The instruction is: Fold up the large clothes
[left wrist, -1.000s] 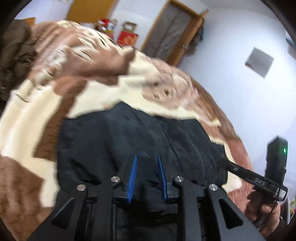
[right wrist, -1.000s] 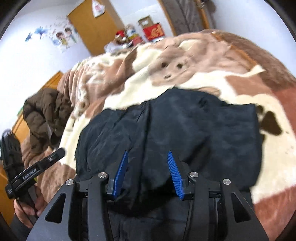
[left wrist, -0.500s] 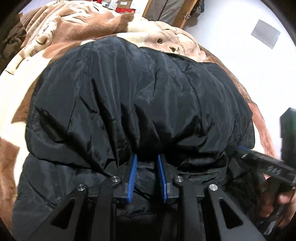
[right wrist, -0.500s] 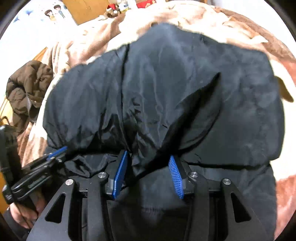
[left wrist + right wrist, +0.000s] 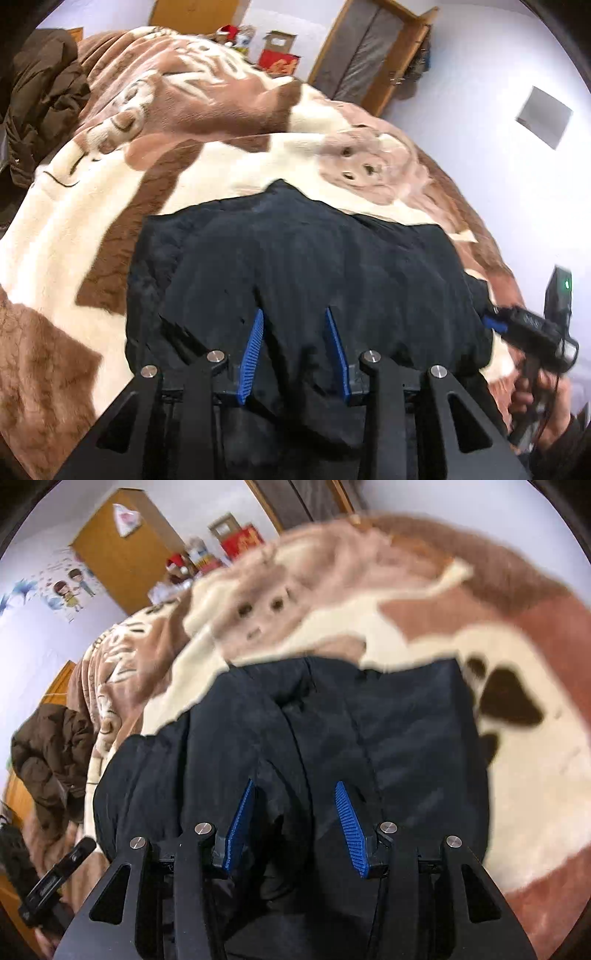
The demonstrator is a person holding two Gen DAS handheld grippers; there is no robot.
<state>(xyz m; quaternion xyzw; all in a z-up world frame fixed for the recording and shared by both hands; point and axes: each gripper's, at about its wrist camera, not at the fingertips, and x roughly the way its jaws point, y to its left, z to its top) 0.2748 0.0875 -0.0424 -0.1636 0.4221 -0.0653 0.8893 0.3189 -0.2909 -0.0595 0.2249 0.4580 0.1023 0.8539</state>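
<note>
A large black padded jacket (image 5: 314, 266) lies folded on a brown and cream plush blanket (image 5: 110, 206); it also shows in the right wrist view (image 5: 351, 731). My left gripper (image 5: 293, 321) hangs over the jacket's near edge with its blue pads apart and fabric lying between them. My right gripper (image 5: 295, 797) is over the near edge too, jaws wide apart, with loose fabric bulging between them. The right gripper shows at the right edge of the left wrist view (image 5: 532, 328), and the left gripper shows at the lower left of the right wrist view (image 5: 55, 878).
A brown puffy coat (image 5: 51, 753) is heaped at the bed's left side, also in the left wrist view (image 5: 40, 99). Boxes and toys (image 5: 273, 55) stand past the bed's far end near a wooden door (image 5: 373, 59). A white wall (image 5: 517, 184) runs along the right.
Half a second ago the jacket was lifted and billowed close to both cameras. Now it lies down flat on the blanket, and both grippers' pads stand wider apart.
</note>
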